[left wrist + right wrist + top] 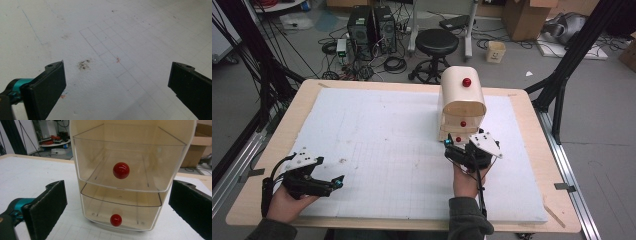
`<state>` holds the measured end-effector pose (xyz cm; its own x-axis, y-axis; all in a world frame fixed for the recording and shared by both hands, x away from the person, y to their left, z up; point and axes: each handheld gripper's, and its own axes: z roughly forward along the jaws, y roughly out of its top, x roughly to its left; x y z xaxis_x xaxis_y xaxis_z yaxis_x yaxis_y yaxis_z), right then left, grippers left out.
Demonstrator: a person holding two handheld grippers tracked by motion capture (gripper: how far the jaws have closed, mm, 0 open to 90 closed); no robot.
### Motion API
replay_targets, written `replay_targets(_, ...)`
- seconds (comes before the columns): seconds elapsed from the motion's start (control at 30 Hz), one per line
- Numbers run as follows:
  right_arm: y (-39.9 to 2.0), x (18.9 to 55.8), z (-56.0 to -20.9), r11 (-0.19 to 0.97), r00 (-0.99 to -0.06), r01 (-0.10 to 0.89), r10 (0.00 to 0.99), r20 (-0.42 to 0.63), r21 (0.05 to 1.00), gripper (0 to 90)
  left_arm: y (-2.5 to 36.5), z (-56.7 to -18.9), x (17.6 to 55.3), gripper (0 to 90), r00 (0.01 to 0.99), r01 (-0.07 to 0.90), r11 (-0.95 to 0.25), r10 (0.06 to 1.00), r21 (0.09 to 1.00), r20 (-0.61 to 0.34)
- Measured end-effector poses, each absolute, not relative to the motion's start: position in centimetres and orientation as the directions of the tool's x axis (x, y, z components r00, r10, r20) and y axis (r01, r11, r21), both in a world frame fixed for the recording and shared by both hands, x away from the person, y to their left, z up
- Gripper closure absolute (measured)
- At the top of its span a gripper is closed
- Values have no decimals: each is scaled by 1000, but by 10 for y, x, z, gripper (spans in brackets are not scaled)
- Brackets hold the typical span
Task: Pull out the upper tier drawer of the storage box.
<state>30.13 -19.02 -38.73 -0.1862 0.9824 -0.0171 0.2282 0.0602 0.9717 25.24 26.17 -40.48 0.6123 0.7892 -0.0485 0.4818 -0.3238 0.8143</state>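
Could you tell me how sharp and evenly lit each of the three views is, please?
High view: evenly lit, slightly soft, and the white pad is bright. Left gripper view: the grid lines are crisp, while the left gripper jaws look soft up close. Right gripper view: the drawer unit is sharp, with small glints on the upper red knob.

Only obstacle on the bench: cream plastic drawer cabinet with red ball knobs, far right of centre on the white gridded foam sheet. My right claw sits just in front of it, jaws spread wider than the clear drawer fronts; lower red knob dead ahead. My left claw is near-left, jaws wide, bare foam ahead. Whole left and middle of the sheet is open.
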Motion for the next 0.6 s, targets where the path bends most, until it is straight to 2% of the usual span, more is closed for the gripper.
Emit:
replay_targets(0.3, -187, 308, -390, 62, -158, 204, 987, -30, 977, 72, 262, -405, 253, 20, 611, 483, -322, 790, 814, -49)
replay_targets(0.33, -187, 309, -390, 69, -166, 193, 985, -36, 979, 160, 261, -405, 253, 20, 610, 484, -321, 790, 814, -51)
replay_targets(0.57, -184, 312, -389, 69, -147, 183, 988, -42, 981, 196, 261, -405, 253, 20, 611, 483, -322, 790, 814, -50)
replay_targets(0.6, -184, 313, -389, 74, -150, 182, 988, -47, 981, 247, 261, -405, 253, 20, 611, 483, -322, 790, 814, -50)
